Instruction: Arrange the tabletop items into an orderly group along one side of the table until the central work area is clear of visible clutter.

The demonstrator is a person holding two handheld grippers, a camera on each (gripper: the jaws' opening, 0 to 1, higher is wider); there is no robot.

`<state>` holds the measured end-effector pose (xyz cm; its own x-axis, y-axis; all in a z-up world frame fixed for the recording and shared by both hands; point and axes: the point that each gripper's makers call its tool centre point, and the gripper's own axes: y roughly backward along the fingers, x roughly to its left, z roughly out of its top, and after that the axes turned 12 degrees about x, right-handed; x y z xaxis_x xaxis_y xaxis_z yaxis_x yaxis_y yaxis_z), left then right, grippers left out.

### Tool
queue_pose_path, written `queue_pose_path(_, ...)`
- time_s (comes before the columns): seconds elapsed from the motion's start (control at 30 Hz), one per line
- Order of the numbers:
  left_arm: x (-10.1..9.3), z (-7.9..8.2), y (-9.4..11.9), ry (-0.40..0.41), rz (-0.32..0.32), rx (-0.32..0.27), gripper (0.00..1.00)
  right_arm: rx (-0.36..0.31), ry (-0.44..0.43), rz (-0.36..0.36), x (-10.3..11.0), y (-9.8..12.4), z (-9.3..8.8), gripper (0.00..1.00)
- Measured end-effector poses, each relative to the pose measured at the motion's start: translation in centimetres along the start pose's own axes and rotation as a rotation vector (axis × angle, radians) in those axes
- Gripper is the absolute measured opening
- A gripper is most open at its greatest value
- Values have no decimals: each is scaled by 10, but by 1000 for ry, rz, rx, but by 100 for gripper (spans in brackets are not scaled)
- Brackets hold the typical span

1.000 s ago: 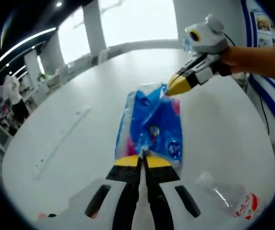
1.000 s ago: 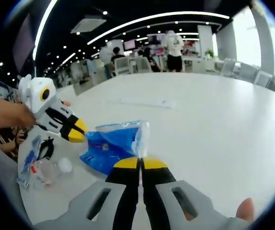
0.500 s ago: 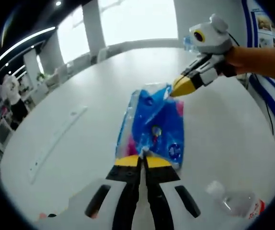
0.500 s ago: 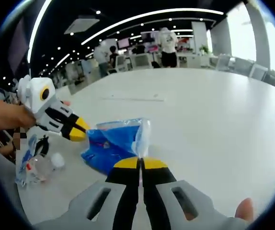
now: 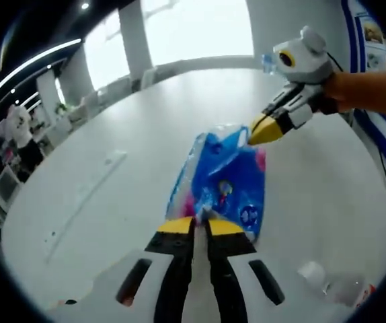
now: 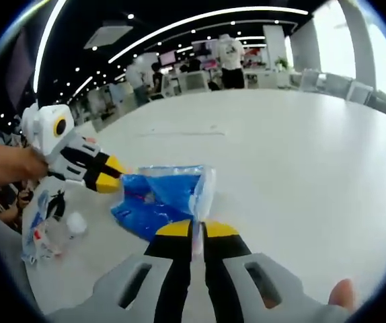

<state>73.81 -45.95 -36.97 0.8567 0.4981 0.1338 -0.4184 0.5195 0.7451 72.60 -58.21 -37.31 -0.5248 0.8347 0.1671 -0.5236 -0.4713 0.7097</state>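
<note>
I see the white table (image 5: 112, 121) running wide under both of my grippers, its far edge lined with chairs and bright windows in the left gripper view, and an office floor with people standing behind it in the right gripper view.

On the table lies a blue plastic pack (image 5: 223, 178), a clear film wrapper with blue and pink printed packets inside; I cannot tell what the packets hold. It sits near the table's edge, held between my two grippers.

My left gripper (image 5: 198, 225) has its yellow-tipped jaws pressed together on the near end of the pack, with a fold of film pinched between the tips. In the right gripper view this gripper (image 6: 116, 171) comes in from the left, tips touching the pack's blue corner (image 6: 146, 198).

My right gripper (image 6: 196, 230) is likewise closed tight on a strip of the clear film at the pack's opposite end. In the left gripper view it (image 5: 263, 131) reaches in from the right, tips on the pack's top edge, with my hand (image 5: 361, 91) behind it.

A clear plastic bottle (image 5: 337, 286) with a white cap and red label lies on its side near the table edge, apart from the pack; it looks nearly empty.
</note>
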Motion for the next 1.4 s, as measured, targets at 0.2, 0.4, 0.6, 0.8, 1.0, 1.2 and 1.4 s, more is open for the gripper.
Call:
queue_pose_path(0.2, -1, 0, -1, 10, -6, -2, 6, 16, -7, 2, 0, -3, -7, 8)
queue_pose_path(0.4, -1, 0, 0, 22, -11, -4, 7, 9, 6, -4, 0, -1, -6, 3)
queue_pose_path(0.6, -3, 1, 0, 32, -21, -6, 8, 20, -27, -1, -1, 2, -9, 4)
queue_pose_path(0.8, -5, 2, 1, 34, -24, -10, 11, 31, -53, -2, 0, 3, -14, 11)
queue_pose_path(1.0, -5, 3, 1, 34, -21, -13, 14, 28, -62, -1, 0, 3, -16, 14)
queue_pose_path(1.2, -4, 4, -1, 38, -19, -16, 14, 28, -63, 0, 0, 2, -16, 13)
queue_pose_path(1.4, -5, 5, -4, 44, -21, -21, 15, 32, -60, -4, -1, 2, -18, 14)
